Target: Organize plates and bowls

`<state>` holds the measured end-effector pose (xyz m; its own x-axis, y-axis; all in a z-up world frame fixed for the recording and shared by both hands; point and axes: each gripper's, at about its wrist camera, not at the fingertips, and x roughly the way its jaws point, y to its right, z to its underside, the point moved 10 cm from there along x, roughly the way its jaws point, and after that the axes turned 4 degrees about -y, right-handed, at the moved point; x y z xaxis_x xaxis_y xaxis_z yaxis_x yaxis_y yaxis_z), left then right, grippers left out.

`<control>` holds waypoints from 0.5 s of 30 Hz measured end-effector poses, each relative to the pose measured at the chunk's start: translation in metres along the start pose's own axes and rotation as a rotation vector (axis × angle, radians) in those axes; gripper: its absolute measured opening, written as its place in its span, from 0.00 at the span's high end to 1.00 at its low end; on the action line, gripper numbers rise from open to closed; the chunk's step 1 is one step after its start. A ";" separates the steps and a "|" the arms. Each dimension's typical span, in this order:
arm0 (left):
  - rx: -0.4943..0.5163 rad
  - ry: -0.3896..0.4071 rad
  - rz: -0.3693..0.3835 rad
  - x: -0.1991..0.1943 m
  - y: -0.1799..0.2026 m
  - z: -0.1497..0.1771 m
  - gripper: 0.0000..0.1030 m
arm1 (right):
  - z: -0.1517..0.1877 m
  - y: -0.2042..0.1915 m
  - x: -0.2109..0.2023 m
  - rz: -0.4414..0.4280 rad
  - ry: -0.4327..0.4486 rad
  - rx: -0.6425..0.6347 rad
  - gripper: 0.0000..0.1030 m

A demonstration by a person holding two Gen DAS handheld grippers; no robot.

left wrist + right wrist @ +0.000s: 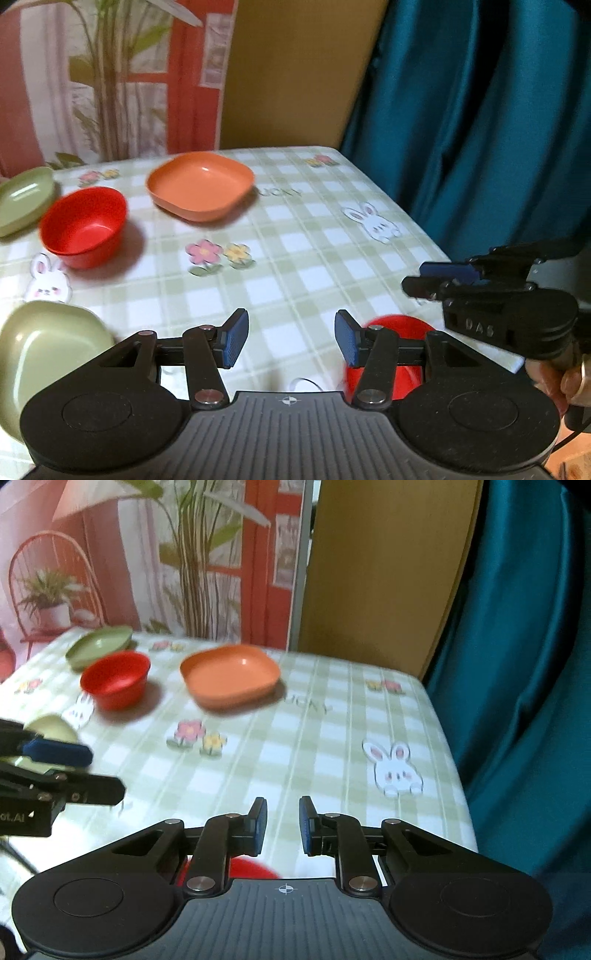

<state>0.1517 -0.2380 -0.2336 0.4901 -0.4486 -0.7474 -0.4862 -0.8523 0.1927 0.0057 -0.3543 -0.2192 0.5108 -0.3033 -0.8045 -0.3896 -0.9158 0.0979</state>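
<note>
Near red bowl (406, 326) half hidden behind left gripper (291, 339).

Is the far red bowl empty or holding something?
Empty. The red bowl stands upright on the table, and the left wrist view shows only bare red inside. A seam low on its wall hints at two nested bowls; cannot tell.

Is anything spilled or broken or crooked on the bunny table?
Nothing looks spilled or broken. The orange plate, the far red bowl and the green plate all sit upright on the tablecloth. The dishes are just scattered, not stacked yet. Both grippers, left and right, are open and empty.
</note>
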 end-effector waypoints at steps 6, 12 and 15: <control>0.031 -0.067 0.060 0.013 0.021 0.020 0.43 | 0.030 0.006 -0.006 0.003 -0.062 0.003 0.80; 0.026 -0.120 0.085 0.024 0.027 0.033 0.43 | 0.051 0.013 -0.005 -0.002 -0.110 0.024 0.80; 0.009 -0.142 0.091 0.029 0.027 0.037 0.43 | 0.059 0.014 -0.003 -0.007 -0.130 0.033 0.80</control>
<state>0.1267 -0.2642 -0.2737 0.3364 -0.4809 -0.8097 -0.5311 -0.8069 0.2586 -0.0467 -0.3505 -0.2497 0.4110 -0.2581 -0.8743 -0.4121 -0.9081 0.0744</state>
